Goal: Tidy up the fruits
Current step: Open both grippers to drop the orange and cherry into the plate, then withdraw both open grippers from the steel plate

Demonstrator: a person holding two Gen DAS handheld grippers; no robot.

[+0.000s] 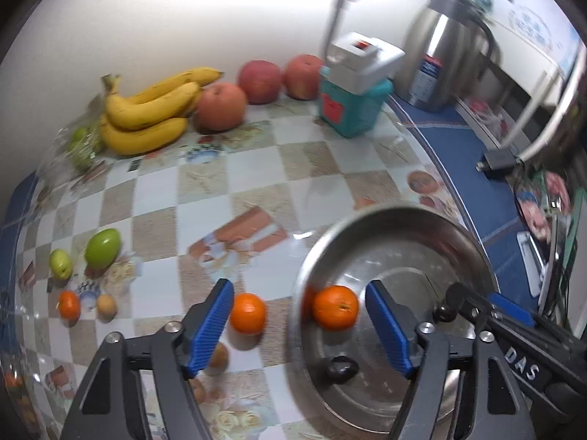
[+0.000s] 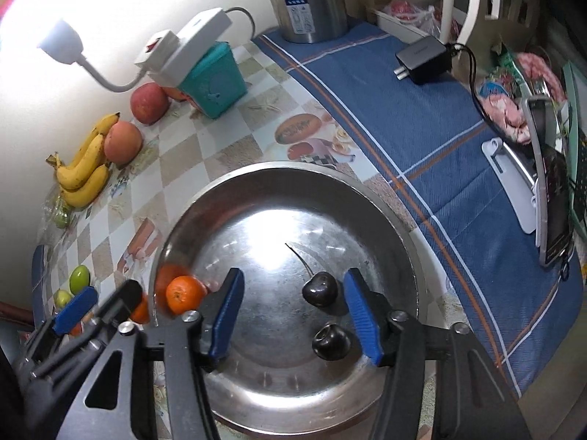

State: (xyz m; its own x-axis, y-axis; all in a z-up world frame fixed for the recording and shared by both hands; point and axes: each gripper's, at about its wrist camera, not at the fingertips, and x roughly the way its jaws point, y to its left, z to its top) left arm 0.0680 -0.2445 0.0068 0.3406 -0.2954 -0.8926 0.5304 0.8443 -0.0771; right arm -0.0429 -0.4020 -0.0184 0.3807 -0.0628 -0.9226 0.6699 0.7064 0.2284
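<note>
So we can read "DAS" on the right gripper (image 1: 477, 304) arm; the kettle (image 2: 308, 0) label is too blurry. Our left gripper (image 1: 299, 324) is spread wide, empty, with one tangerine (image 1: 335, 307) between its fingers inside the steel bowl's (image 2: 385, 198) near wall and another tangerine (image 1: 247, 312) just outside. Right gripper's wide too, over two cherries (image 2: 320, 289). Checkered table (image 1: 256, 168) ahead is open.
</note>
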